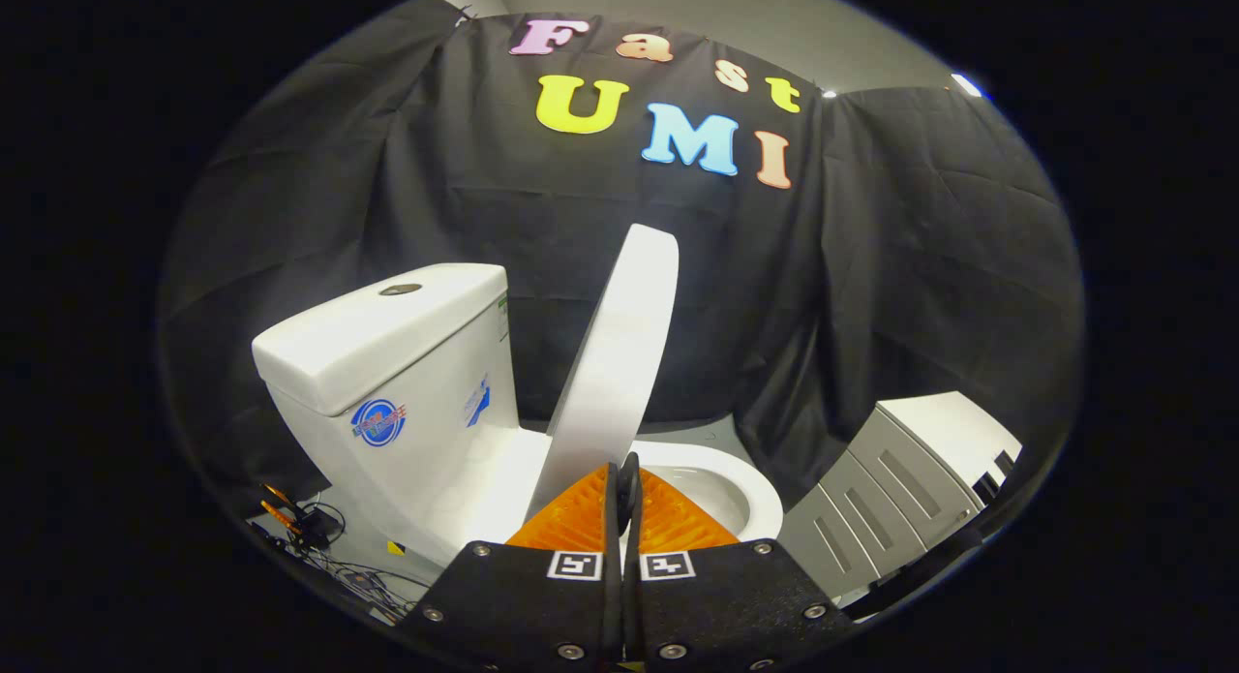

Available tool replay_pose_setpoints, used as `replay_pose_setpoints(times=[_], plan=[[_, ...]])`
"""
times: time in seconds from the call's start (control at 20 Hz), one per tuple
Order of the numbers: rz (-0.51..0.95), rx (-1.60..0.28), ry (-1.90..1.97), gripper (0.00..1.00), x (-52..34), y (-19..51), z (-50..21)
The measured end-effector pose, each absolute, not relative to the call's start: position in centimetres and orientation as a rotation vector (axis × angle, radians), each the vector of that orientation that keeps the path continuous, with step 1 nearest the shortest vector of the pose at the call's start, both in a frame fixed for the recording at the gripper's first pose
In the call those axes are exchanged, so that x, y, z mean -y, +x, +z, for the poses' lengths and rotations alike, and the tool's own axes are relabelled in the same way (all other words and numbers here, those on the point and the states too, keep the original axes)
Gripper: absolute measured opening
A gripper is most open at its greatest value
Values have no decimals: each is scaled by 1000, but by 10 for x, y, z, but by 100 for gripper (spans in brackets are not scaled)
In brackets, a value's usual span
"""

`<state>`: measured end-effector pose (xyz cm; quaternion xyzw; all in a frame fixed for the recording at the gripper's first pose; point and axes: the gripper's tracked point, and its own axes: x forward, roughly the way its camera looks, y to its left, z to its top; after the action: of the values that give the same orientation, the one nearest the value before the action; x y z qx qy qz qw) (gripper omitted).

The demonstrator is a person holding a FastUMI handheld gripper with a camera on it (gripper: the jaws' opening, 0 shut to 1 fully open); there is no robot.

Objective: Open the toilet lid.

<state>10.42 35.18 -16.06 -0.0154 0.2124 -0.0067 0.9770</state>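
A white toilet stands just ahead of me. Its lid (619, 353) is raised and stands steeply tilted, leaning toward the white tank (387, 353) with a gap still between them. The open bowl and its rim (750, 494) show beyond the fingers to the right. My gripper (626, 470) is shut, the two fingers pressed together with nothing visible between them. Their tips sit at the lid's lower edge, right in front of it; I cannot tell whether they touch it.
A grey and white cabinet (900, 489) stands close on the right of the bowl. Cables and a small orange-handled tool (300, 523) lie on the floor left of the tank. Black cloth closes off the back.
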Motion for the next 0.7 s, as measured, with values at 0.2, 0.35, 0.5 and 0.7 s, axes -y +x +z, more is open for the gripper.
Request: replay_pose_setpoints(times=[0.2, 0.35, 0.5, 0.7], plan=[[35, -402, -84, 0, -379, 104, -152], [72, -385, -90, 0, -399, 104, -150], [107, -371, -108, 0, -412, 106, -146], [162, -352, -135, 0, -437, 106, -144]])
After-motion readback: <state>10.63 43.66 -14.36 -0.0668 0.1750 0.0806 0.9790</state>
